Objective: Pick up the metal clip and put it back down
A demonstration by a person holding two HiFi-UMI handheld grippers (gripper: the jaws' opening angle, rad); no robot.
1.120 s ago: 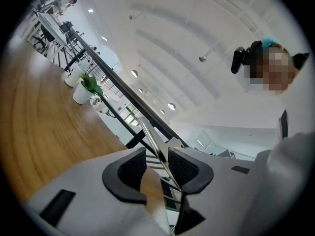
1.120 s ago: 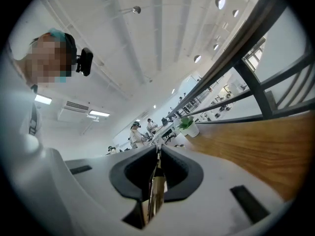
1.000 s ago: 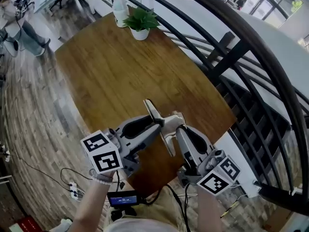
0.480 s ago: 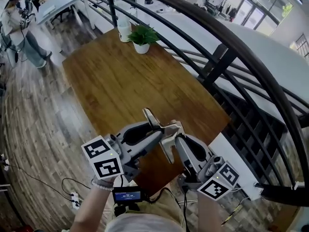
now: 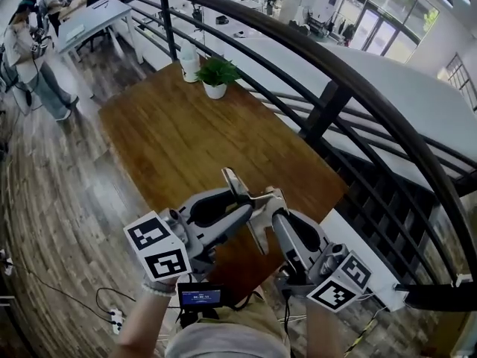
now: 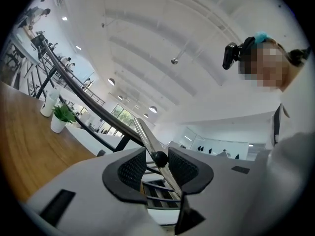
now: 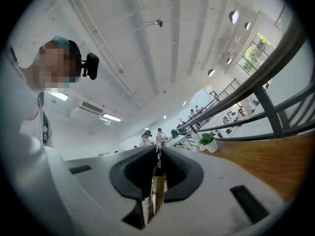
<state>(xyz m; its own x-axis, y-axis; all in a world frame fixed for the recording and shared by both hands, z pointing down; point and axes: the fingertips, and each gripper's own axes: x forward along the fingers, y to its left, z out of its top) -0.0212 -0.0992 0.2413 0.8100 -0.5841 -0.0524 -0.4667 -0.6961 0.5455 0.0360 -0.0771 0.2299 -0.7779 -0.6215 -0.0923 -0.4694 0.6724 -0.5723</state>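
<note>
Above the near end of the wooden table, we saw both grippers meeting on the metal clip, which was held up off the tabletop. The left gripper came in from the lower left and the right gripper from the lower right, so their tips sat just beside each other. One long strip of the clip stuck up and away from the tips, another ran down toward the person between the two gripper bodies.

In the left gripper view we noted the jaws standing wide, with the clip's flat strip and a dark round knob between the pads. The pads looked pressed against them on both sides, the knob touching the right-hand pad. In the right gripper view the jaws were nearly together, clamped on a thin part of the clip seen edge-on between the pads.

Each gripper pointed roughly level. A marker cube showed at the rear of each one in the head view.

At the far end of the table we logged a potted plant in a white pot, with a white bottle just beside it. A dark curved railing ran along the table's right side. A small lit screen showed near the person's waist. People stood well apart at the top left, by a grey desk.
</note>
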